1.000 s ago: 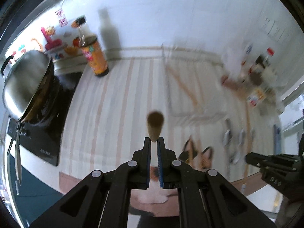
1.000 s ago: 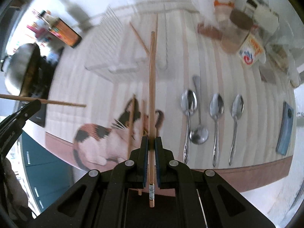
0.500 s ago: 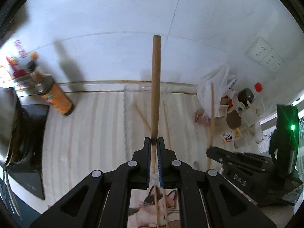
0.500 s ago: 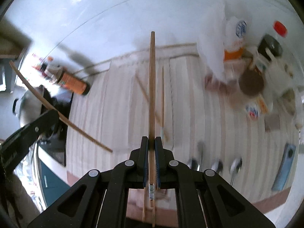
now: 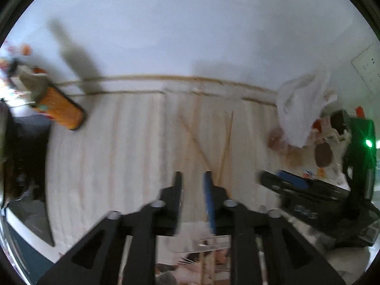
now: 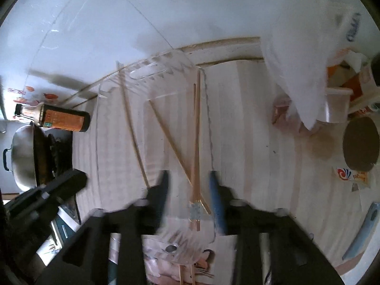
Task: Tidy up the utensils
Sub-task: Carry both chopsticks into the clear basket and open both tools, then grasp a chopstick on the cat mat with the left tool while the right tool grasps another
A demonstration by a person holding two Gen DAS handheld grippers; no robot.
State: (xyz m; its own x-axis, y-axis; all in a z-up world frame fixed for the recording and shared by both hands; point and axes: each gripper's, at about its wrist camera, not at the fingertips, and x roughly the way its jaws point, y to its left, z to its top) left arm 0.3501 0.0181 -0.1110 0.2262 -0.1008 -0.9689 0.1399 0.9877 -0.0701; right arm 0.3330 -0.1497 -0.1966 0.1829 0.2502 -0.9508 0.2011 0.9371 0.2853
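A clear plastic tray (image 6: 147, 66) sits on the striped counter and holds several wooden chopsticks (image 6: 196, 123). My right gripper (image 6: 188, 175) hangs over the tray's near end with its jaws opening. One chopstick runs through the gap, and the pads are off it. A thinner chopstick (image 6: 133, 128) lies slanted along the tray's left side. My left gripper (image 5: 192, 178) is also opening, with nothing between its fingers and crossed chopsticks (image 5: 194, 137) on the tray floor beyond. Each gripper shows at the edge of the other's view.
An orange-labelled sauce bottle (image 6: 64, 120) and a wok (image 6: 21, 156) on a dark stove stand to the left. A white plastic bag (image 6: 304, 59), jars and packets crowd the right. A blue flat object (image 6: 363, 228) lies near the front edge. A cat-print mat (image 6: 190, 261) lies under the grippers.
Both grippers, each shut on a chopstick, swung over the clear tray. Their jaws have come apart, and the chopsticks now lie loose in the tray.
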